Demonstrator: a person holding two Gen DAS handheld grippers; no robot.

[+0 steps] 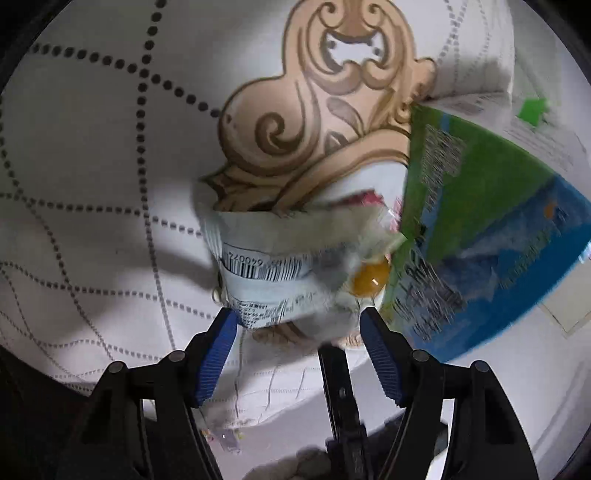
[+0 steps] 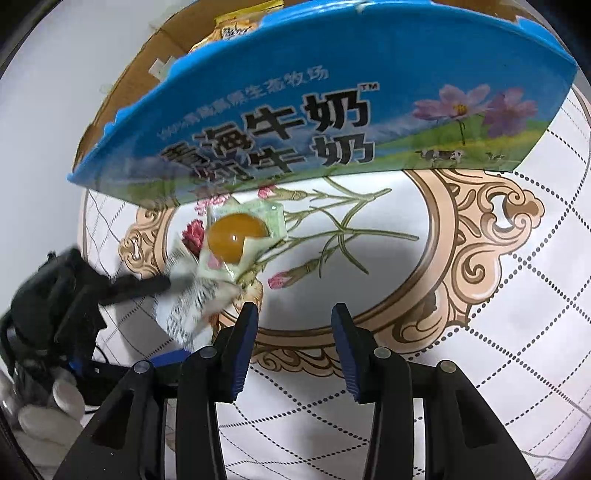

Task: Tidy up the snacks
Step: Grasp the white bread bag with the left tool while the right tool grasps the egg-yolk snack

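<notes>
A snack packet [image 1: 280, 266] with a white barcode label and an orange-yellow ball inside lies on the patterned cloth, just ahead of my open left gripper [image 1: 297, 319], which holds nothing. It is blurred. The same packet [image 2: 236, 240] shows in the right wrist view, next to a blue and green milk carton box [image 2: 332, 107]. The box also shows in the left wrist view [image 1: 480, 221]. My right gripper [image 2: 293, 314] is open and empty, a little short of the packet. The left gripper's dark body [image 2: 59, 295] sits at the packet's left end.
The white cloth [image 2: 517, 332] has a tan scroll frame and printed flowers. The box is open at the top and yellow snack bags [image 2: 236, 29] show inside it. A dark strap or cable [image 1: 343, 398] hangs between my left fingers.
</notes>
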